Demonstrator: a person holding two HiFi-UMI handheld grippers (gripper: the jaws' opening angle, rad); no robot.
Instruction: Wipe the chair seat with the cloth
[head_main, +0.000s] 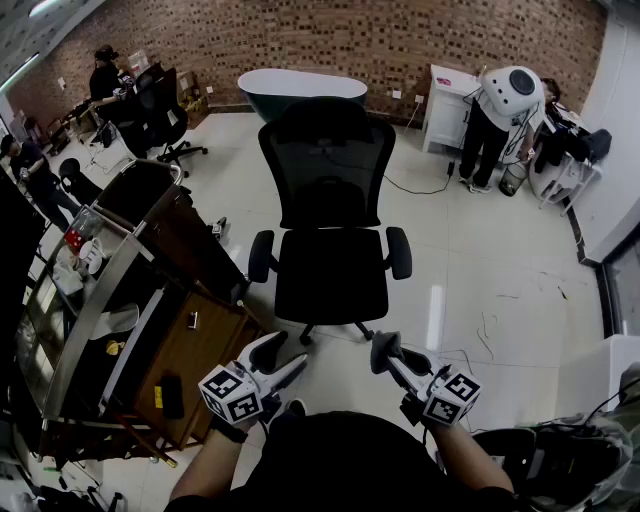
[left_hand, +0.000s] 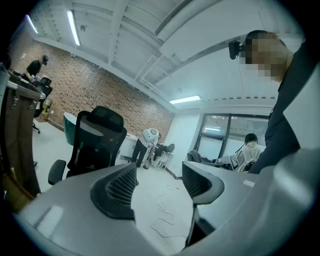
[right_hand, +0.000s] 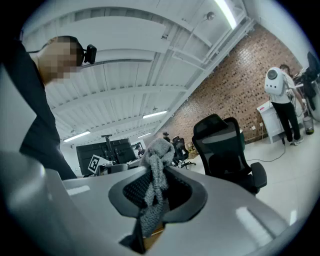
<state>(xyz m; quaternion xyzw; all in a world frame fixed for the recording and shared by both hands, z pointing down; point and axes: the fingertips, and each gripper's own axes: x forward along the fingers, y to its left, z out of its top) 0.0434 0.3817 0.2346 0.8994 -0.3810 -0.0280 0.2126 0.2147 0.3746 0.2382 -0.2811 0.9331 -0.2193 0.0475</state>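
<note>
A black mesh office chair stands on the floor in front of me, with its seat (head_main: 330, 272) bare; it also shows as the chair (left_hand: 97, 145) in the left gripper view and the chair (right_hand: 225, 150) in the right gripper view. Both grippers are held low, short of the seat's front edge. My left gripper (head_main: 279, 359) is open with nothing between its jaws (left_hand: 159, 176). My right gripper (head_main: 385, 352) is shut on a grey knitted cloth (right_hand: 155, 182), which bunches above the jaws and hangs down between them. In the head view the cloth is not discernible.
A wooden desk (head_main: 190, 350) and a glass-topped cart (head_main: 95, 290) stand close on the left. Cables (head_main: 485, 325) lie on the floor to the right. Farther back are a dark tub (head_main: 300, 88), a white cabinet (head_main: 445, 100), another chair (head_main: 155, 115) and several people.
</note>
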